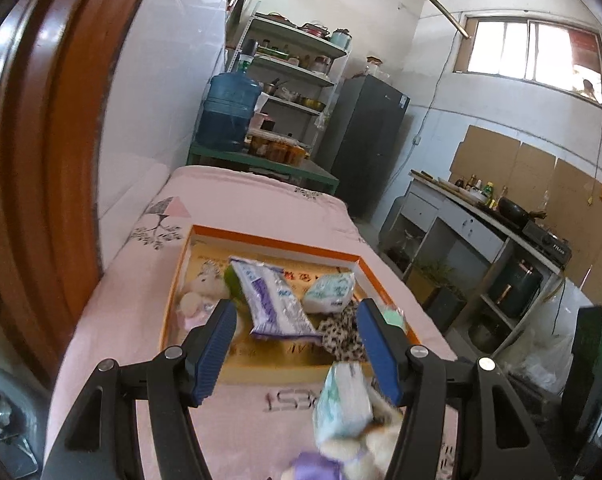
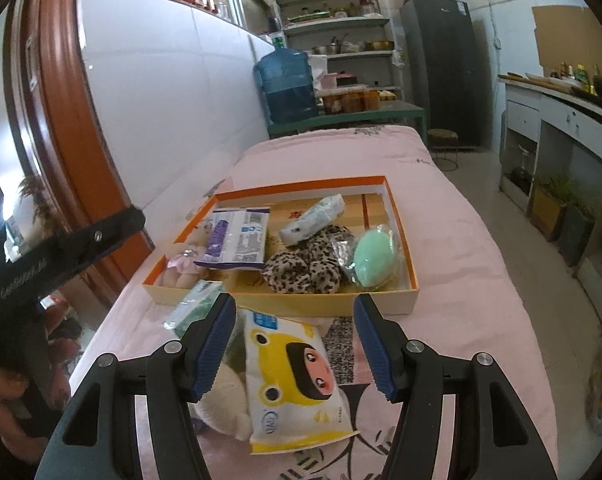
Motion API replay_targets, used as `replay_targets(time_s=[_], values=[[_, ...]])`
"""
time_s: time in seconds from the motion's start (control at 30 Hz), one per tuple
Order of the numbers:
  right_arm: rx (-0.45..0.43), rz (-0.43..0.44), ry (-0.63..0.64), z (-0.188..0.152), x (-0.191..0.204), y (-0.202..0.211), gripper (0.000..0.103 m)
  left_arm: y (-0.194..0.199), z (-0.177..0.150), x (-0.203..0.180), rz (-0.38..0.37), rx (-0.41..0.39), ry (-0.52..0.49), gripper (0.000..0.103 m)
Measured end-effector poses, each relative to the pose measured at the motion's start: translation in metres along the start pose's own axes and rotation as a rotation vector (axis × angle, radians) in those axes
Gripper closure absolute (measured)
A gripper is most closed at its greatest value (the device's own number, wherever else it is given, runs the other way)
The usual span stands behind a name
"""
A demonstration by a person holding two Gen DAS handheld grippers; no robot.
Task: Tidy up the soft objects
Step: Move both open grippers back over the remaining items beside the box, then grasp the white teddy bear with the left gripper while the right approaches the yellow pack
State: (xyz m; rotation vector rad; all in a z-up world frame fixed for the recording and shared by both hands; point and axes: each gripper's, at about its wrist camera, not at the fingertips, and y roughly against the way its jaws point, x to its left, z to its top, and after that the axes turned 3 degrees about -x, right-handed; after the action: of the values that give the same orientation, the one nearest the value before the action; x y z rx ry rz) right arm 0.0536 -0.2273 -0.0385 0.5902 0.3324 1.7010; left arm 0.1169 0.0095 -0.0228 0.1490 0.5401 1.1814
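An orange-rimmed shallow box (image 2: 401,216) lies on the pink bed. It holds a purple-and-white tissue pack (image 2: 237,238), a small white tissue pack (image 2: 313,218), a leopard-print scrunchie (image 2: 305,266), a mint green sponge (image 2: 375,260) and a small plush doll (image 2: 181,264). In front of the box lie a yellow cartoon wipes pack (image 2: 297,380), a cream plush toy (image 2: 225,400) and a green tissue pack (image 2: 195,306). My right gripper (image 2: 295,344) is open above the wipes pack. My left gripper (image 1: 297,348) is open at the box's near edge; a tissue pack (image 1: 343,400) and plush toy (image 1: 365,452) lie below it.
The pink bedsheet (image 2: 461,280) covers the bed. A brown wooden door frame (image 2: 73,120) stands left. A blue water jug (image 2: 287,84), shelves (image 2: 337,20), a dark fridge (image 2: 441,64) and a kitchen counter (image 2: 561,108) stand beyond. My left gripper's body (image 2: 61,248) shows in the right wrist view.
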Motion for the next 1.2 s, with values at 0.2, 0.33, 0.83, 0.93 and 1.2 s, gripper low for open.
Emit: replay_targets(time_s=[0.2,0.33,0.83,0.93,1.2], values=[[-0.013,0.025,0.034,-0.001,0.013,0.010,0.040,0.024,-0.009,0.001,0.049,-0.004,-0.019,0.041],[-0.027,0.026,0.062,-0.003,0.020,0.020,0.040,0.037,-0.013,-0.004,0.100,-0.015,-0.070,0.041],[0.000,0.030,0.079,-0.026,0.019,0.032,0.040,0.052,-0.041,-0.005,0.107,0.048,-0.102,0.041],[0.006,0.031,0.086,-0.030,0.017,0.034,0.040,0.052,-0.045,-0.005,0.100,0.054,-0.107,0.041],[0.061,0.076,0.081,-0.043,0.015,0.025,0.040,0.052,-0.061,-0.009,0.070,0.084,-0.124,0.041]])
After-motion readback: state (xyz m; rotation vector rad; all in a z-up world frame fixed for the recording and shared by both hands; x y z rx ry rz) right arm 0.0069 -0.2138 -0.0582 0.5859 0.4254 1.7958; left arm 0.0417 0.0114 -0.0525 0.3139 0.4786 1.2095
